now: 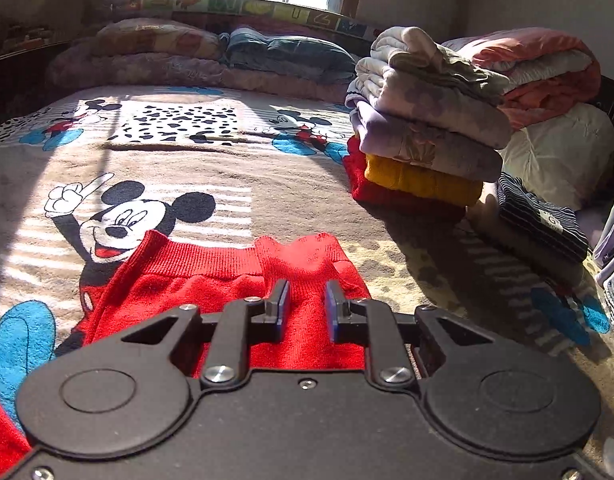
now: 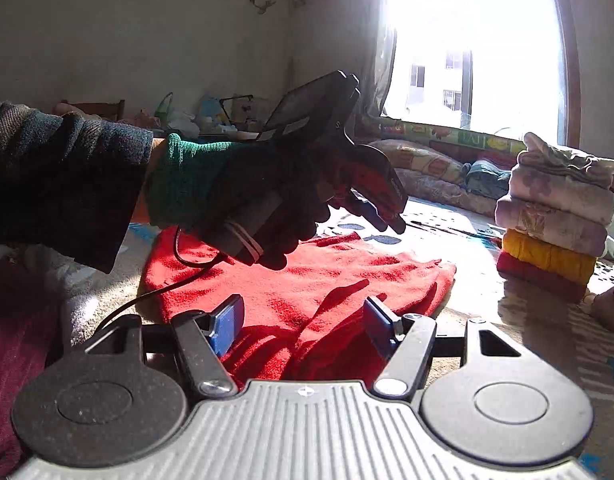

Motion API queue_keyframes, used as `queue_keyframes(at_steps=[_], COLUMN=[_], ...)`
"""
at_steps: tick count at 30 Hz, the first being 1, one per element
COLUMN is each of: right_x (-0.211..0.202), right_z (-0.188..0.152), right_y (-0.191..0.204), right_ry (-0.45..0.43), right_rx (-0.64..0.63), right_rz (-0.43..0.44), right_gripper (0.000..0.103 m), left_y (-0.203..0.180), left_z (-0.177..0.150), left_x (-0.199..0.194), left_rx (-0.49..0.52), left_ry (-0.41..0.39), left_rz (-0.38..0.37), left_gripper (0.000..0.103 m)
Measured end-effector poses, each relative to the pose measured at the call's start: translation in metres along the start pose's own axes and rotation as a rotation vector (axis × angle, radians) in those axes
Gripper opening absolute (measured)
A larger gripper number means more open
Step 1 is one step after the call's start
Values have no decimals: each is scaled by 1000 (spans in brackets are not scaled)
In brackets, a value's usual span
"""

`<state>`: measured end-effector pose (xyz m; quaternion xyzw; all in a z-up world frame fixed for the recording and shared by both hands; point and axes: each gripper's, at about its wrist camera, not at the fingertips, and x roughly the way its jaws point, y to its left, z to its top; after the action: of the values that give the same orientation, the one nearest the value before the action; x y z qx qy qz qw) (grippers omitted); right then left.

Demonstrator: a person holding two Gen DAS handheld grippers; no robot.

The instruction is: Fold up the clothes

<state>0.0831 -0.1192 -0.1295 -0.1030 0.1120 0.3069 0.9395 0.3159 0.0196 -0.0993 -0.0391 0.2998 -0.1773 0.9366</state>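
A red knit garment (image 1: 211, 280) lies spread flat on the cartoon-mouse blanket (image 1: 179, 168). My left gripper (image 1: 307, 306) is open just above the garment's ribbed edge, with nothing between its blue pads. In the right wrist view the same red garment (image 2: 331, 276) lies in wrinkles in front of my right gripper (image 2: 303, 322), which is wide open and low over the garment's near edge. A gloved hand (image 2: 235, 196) with a dark sleeve holds the left gripper (image 2: 387, 216) tilted down over the far side of the garment.
A stack of folded clothes (image 1: 423, 132), also in the right wrist view (image 2: 555, 216), stands to the right on the bed. A dark striped folded piece (image 1: 543, 220) lies beside it. Quilts (image 1: 547, 72) and pillows (image 1: 227, 52) line the back under the window.
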Motion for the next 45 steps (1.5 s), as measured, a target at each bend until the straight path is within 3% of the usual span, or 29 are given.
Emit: queue_keyframes(at_steps=[2,4,7,8,16,20,29,37,41,45], right_x=[11,28,41,40,41,41,38,39,39,37], right_z=[-1,-7,-25,-27,-33,-36,-35,-35,-36,-38], right_y=[10,12,-6,-14,-27,-24,-15,-14,-22,-27], right_ry=[13,98,225,231,220,220,205,198,192,181], right_rx=[-51,-42,94,150,257,254,202,196,232,272], right_rz=[19,18,-5,9,66,77,48,37,61,84], right_gripper=[65,65,65,65,67,71,74,74,74,75], left_y=[3,3,0,-1,-7,-9,-11,0,2,32], left_z=[-14,-27,-36,-36,-17,-23,-16,28,56,60], left_x=[-9,-11,-2,2,28,60,33,36,70,105], left_rx=[15,24,30,35,67,121,85,-2,-11,-126], left_ry=[13,32,54,58,56,159,96,54,115,204], left_rz=[-19,-48,-71,-73,-61,-45,-23,-42,-8,47], left_gripper=[17,17,17,17,17,20,20,29,29,34])
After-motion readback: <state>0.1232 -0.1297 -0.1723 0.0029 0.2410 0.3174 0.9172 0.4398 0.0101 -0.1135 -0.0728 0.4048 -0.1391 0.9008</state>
